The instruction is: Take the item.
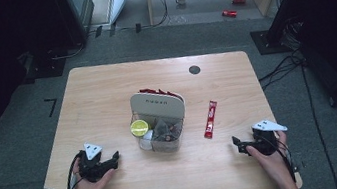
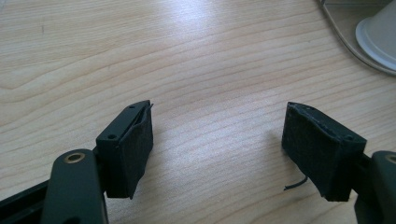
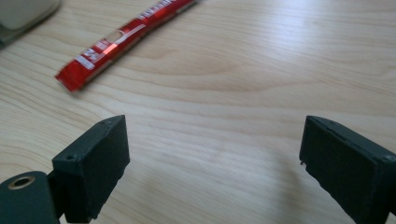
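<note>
Resting on the table (image 1: 105, 89) near its front edge, both grippers sit low on the wood, each held by a hand. The left gripper (image 2: 217, 140) lies toward the front left corner, jaws spread wide with bare wood between them, gripping nothing. The right gripper (image 3: 212, 158) lies toward the front right corner, jaws likewise spread wide and empty.

The sachet (image 1: 210, 119), a red stick, lies flat on the table right of centre, between the rack (image 1: 157, 106) and the right edge, its length running roughly front to back. In the right gripper view it lies ahead of the jaws and to their left, apart from them.

The rack stands at the table's centre, holding a lime-green disc (image 1: 139, 127), a white cup (image 1: 146, 139) and further packets. A dark round grommet (image 1: 194, 69) sits near the back edge.
</note>
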`<state>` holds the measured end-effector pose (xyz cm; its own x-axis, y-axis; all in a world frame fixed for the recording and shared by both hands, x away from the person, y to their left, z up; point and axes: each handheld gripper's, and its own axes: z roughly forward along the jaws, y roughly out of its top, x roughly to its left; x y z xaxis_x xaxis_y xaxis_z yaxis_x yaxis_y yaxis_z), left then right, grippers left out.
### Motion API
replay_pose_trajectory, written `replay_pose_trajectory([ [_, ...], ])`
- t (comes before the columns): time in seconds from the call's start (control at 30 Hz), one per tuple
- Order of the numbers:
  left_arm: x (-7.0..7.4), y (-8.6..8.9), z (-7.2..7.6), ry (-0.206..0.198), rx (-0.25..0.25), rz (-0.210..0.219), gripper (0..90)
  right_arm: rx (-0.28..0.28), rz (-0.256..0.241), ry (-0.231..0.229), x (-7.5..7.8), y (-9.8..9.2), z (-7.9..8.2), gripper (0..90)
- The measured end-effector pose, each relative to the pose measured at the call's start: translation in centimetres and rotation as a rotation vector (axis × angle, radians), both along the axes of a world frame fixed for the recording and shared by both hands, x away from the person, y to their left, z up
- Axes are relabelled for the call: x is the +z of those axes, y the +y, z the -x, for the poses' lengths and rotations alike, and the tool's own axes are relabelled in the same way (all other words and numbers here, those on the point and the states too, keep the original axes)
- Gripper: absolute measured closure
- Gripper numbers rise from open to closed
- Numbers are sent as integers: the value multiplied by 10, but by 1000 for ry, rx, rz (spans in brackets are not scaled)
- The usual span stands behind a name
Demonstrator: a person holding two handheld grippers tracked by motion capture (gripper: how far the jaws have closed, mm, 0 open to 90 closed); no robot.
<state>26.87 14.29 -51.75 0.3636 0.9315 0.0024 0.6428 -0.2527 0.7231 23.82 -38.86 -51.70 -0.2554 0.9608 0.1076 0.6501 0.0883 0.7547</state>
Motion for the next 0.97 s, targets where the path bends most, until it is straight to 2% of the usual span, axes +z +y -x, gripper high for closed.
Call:
replay_pose_trajectory([
  [0.1, 0, 0, 0, 0, 0, 0, 256, -15, 8, 10, -1, -7, 3, 76],
  [0.27, 0, 0, 0, 0, 0, -1, 256, -58, 41, 58, -6, -24, 9, 34],
  [0.37, 0, 0, 0, -1, 1, -2, 256, -74, 45, 63, -6, -29, 10, 32],
  [0.4, 0, 0, 0, -1, 1, -2, 256, -80, 52, 63, -6, -30, 10, 32],
  [0.47, 0, 0, 0, -1, 1, -1, 256, -83, 96, 58, -8, -29, 11, 20],
  [0.67, 0, 0, 0, -1, 0, -3, 256, -87, 93, 50, -9, -31, 12, 13],
  [0.83, 0, 0, 0, -1, -3, -5, 256, -120, 93, 50, -9, -29, 14, 14],
  [0.97, 0, 0, 0, -1, -4, -5, 256, -124, 92, 51, -9, -29, 15, 14],
])
